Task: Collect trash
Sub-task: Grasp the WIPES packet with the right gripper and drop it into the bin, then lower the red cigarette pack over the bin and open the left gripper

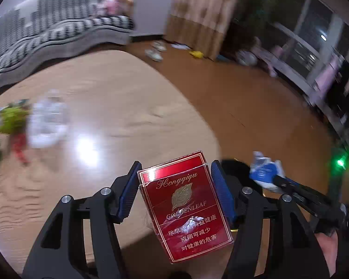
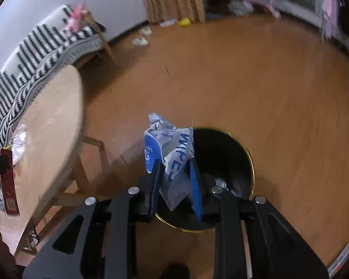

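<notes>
Above the black bin point(image 2: 223, 169) on the floor, my right claw point(image 2: 175, 181) pinches a crumpled wipes packet point(image 2: 172, 153), poised for dropping. Beside the desk point(image 1: 104, 116), my left claw point(image 1: 174, 197) clamps a red cigarette pack point(image 1: 186, 209), binward too, I reckon.

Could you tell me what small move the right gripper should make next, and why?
Probably open the right gripper: it is shut on the crumpled wipes packet, which hangs at the near rim of the black bin, so the packet should likely drop in.
</notes>
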A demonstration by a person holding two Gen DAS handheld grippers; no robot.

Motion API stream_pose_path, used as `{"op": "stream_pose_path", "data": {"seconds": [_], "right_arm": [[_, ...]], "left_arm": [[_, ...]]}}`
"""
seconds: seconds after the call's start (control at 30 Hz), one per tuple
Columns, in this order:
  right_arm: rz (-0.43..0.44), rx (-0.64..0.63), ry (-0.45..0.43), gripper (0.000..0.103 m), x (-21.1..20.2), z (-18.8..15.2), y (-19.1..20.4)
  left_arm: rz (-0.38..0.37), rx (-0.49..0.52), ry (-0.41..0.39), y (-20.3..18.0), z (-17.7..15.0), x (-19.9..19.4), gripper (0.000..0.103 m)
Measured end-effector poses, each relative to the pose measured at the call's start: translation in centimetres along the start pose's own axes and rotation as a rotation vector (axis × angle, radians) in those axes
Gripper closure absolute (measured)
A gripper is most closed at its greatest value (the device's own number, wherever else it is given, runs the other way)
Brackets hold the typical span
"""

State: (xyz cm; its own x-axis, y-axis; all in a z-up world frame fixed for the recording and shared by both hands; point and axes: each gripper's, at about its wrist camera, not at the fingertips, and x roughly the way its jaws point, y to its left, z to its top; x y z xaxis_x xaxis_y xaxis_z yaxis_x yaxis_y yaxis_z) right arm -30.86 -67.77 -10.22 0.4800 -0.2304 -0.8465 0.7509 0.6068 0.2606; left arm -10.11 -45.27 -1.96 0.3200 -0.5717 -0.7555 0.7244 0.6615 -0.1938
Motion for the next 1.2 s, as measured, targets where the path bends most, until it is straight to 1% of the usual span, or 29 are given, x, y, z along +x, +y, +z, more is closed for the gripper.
{"op": "stream_pose_path", "data": {"seconds": [0.07,0.2,0.3,0.37,0.57,0.6,0.63,0.67,0.7,0.73,0.97,1.1,1.17,1.2], "right_arm": [[-0.001,0.030,0.041,0.078,1.1,0.0,-1.5],[-0.005,0.057,0.077,0.078,2.4,0.0,-3.2],[0.000,0.071,0.087,0.078,2.7,0.0,-3.9],[0.005,0.075,0.087,0.078,2.7,0.0,-4.2],[-0.006,0.078,0.075,0.078,3.0,0.4,-3.5],[-0.004,0.078,0.071,0.076,3.1,0.6,-3.3],[-0.003,0.082,0.070,0.060,3.0,0.6,-3.4],[-0.004,0.086,0.061,0.033,2.8,0.7,-3.5],[-0.018,0.089,0.037,0.024,2.4,0.7,-3.6],[-0.026,0.089,0.021,0.021,2.1,0.6,-3.5],[-0.051,0.156,-0.015,0.021,0.6,0.6,-5.6],[-0.060,0.191,-0.031,0.021,-0.3,0.5,-6.8],[-0.068,0.206,-0.043,0.021,-0.8,0.4,-7.4],[-0.070,0.211,-0.046,0.021,-1.0,0.4,-7.6]], "left_arm": [[-0.021,0.026,0.022,-1.7,-0.4,1.3,0.043],[-0.037,0.086,0.036,-4.3,-1.1,3.1,0.043],[-0.053,0.109,0.048,-6.0,-0.7,4.3,0.043],[-0.050,0.125,0.051,-6.6,-0.7,4.9,0.043],[-0.063,0.152,0.063,-8.5,-0.9,6.1,0.043],[-0.066,0.156,0.064,-8.8,-0.9,6.3,0.043],[-0.069,0.159,0.066,-9.0,-0.9,6.5,0.043],[-0.076,0.163,0.070,-9.3,-1.0,6.7,0.043],[-0.081,0.167,0.074,-9.6,-1.1,7.0,0.043],[-0.086,0.171,0.078,-9.8,-1.1,7.2,0.043],[-0.135,0.203,0.106,-11.8,-1.5,9.3,0.043],[-0.180,0.195,0.119,-12.9,-1.6,10.7,0.042],[-0.195,0.194,0.127,-13.4,-1.7,11.4,0.041],[-0.195,0.197,0.132,-13.8,-1.8,11.9,0.035]]}}
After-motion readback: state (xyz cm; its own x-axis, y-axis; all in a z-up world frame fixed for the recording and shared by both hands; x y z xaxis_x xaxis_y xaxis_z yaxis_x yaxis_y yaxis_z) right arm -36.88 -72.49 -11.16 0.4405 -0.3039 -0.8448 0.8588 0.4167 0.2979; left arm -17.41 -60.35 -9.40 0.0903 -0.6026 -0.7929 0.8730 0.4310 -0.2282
